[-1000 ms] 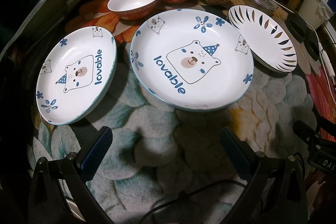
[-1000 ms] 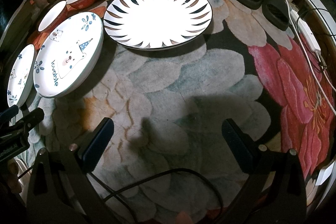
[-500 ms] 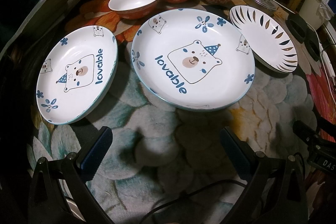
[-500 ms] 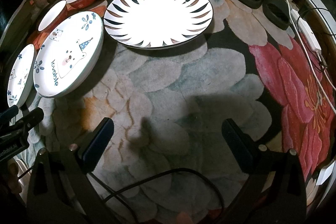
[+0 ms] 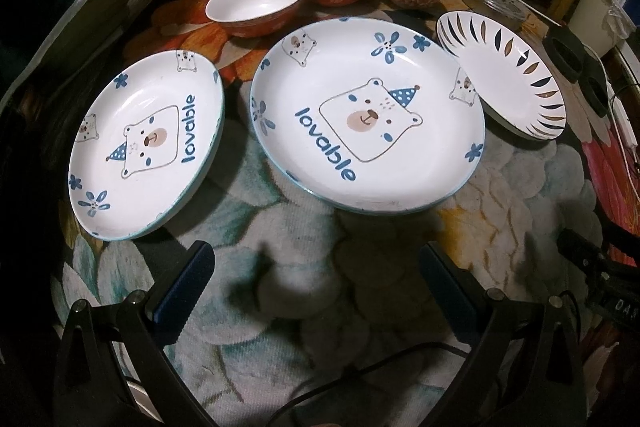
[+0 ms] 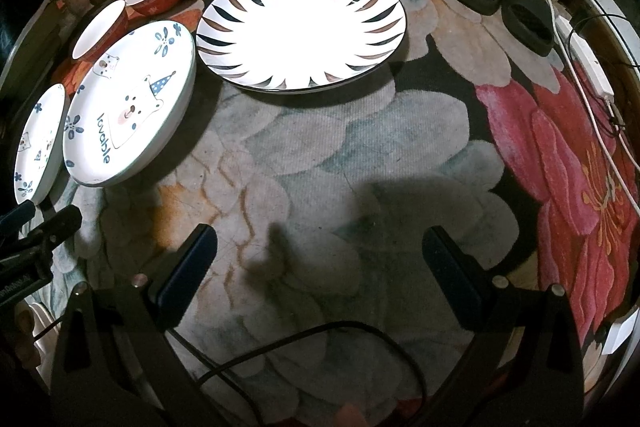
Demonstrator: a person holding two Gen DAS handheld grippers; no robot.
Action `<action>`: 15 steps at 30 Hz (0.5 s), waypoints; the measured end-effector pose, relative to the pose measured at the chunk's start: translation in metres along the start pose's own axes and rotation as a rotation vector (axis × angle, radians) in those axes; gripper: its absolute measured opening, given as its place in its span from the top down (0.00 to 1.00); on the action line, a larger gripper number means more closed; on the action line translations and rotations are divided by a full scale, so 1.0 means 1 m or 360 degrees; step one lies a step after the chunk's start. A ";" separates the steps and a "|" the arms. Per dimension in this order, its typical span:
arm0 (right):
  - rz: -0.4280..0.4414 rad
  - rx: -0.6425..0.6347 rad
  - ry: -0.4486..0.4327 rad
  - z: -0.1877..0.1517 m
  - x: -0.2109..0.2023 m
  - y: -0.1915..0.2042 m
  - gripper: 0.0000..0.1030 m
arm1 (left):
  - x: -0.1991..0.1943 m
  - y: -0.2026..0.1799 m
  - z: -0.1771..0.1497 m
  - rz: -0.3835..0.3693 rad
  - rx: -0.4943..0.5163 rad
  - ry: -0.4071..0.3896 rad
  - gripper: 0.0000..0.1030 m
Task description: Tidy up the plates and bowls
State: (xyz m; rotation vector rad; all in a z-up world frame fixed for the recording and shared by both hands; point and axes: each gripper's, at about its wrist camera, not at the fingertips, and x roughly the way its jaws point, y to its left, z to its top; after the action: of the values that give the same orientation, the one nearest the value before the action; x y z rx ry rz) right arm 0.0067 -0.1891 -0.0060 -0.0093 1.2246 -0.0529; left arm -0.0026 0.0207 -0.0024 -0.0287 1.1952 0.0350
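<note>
Left gripper (image 5: 316, 283) hangs low over the floral cloth (image 5: 280, 327) w/ jaws wide apart, nothing btwn them; right gripper (image 6: 320, 267) same, spread & empty. Neither touches any dish.

Task items all sit on the cloth: small bear plate (image 5: 144, 147) far left, large bear plate (image 5: 368, 115) just beside it, leaf-rim plate (image 6: 300, 27) to its right, looking to overlap or touch the big one's edge. Three red bowls (image 5: 256, 3) in a row behind, apart from each other.

Risks, judged from this layout: plates lie flat w/ thin rims on soft cloth, so a finger may fail to get under & the glazed rim could slip out. Lifting the big plate could drag the leaf-rim plate if they do touch. White cables (image 6: 592, 99) at right could snag an arm.
</note>
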 end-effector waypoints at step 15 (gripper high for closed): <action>0.0107 0.0044 0.0025 0.028 0.002 -0.012 0.00 | 0.000 0.010 0.038 -0.0033 -0.0037 -0.0027 0.01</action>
State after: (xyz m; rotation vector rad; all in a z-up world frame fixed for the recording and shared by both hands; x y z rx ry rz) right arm 0.0333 -0.2017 0.0025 0.0567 1.2387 -0.0112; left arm 0.0324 0.0325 0.0118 -0.0612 1.1773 0.0305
